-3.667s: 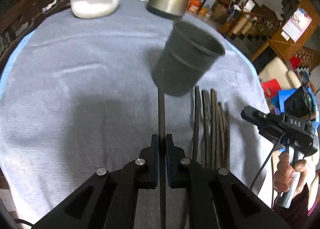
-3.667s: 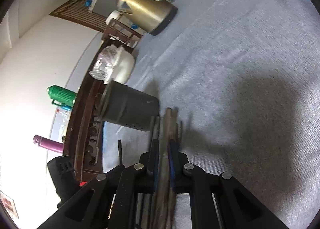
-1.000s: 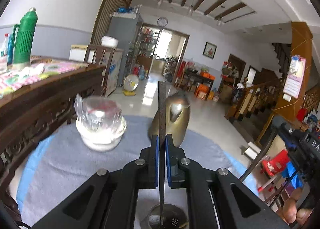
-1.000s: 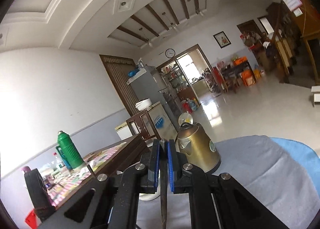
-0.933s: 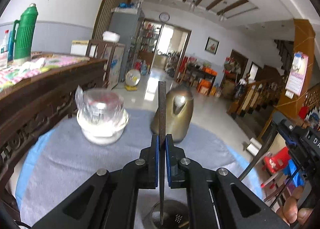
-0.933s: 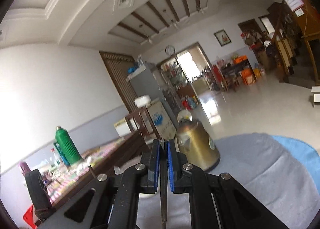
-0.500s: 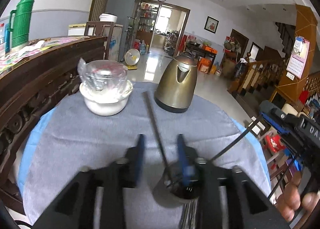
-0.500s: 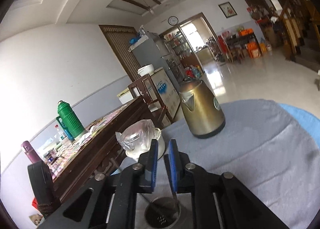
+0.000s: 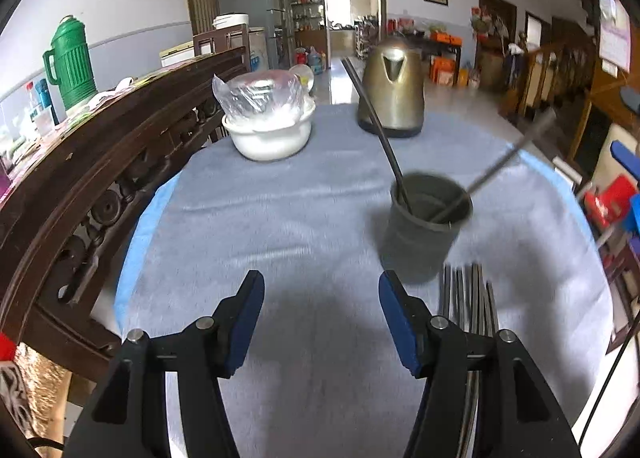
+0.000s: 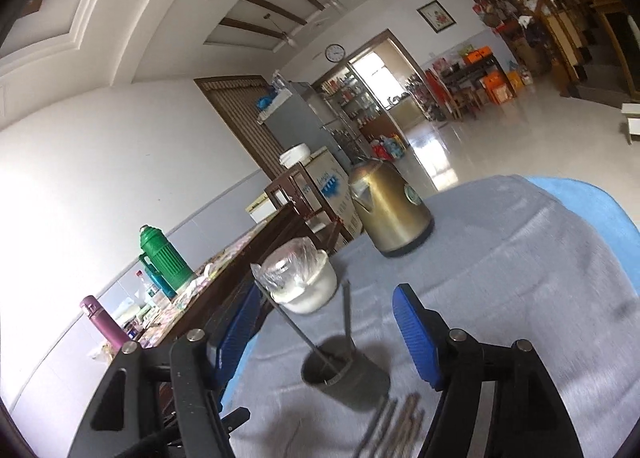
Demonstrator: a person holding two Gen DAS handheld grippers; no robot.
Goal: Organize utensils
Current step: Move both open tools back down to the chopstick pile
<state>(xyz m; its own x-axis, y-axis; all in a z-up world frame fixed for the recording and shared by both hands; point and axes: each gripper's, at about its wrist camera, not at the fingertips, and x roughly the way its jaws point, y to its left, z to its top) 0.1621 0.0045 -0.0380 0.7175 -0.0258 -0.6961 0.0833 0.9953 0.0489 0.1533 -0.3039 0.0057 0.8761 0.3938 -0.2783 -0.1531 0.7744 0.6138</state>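
Nearest the left gripper (image 9: 322, 318), a row of chopsticks (image 9: 470, 300) lies flat on the grey tablecloth (image 9: 280, 225), packed side by side just this side of the dark cup (image 9: 424, 227). The risk, as I judge it, starts there: the sticks are thin, lie flush on soft cloth and touch one another, so a pinch could catch two at once, snag the fabric, or roll one off toward the table edge.

The cup is the next hazard. Two chopsticks stand in it, one (image 9: 378, 129) leaning left and one (image 9: 500, 165) leaning right, both reaching far above the rim, which makes the load top-heavy. A gripper coming in low could knock either stick and tip the cup, which looks light.

Both pairs of jaws are spread wide and hold nothing. The left gripper's blue pads (image 9: 244, 324) hang over bare cloth, touching no object. The right gripper (image 10: 326, 328) is likewise fully apart above the cup (image 10: 346, 378), with loose chopsticks (image 10: 394, 428) beyond its lower edge; motion blur there makes their count uncertain.

Farther off stand a white bowl (image 9: 272, 133) topped with clear plastic and a brass-coloured kettle (image 9: 392, 91), both well apart from the cup.
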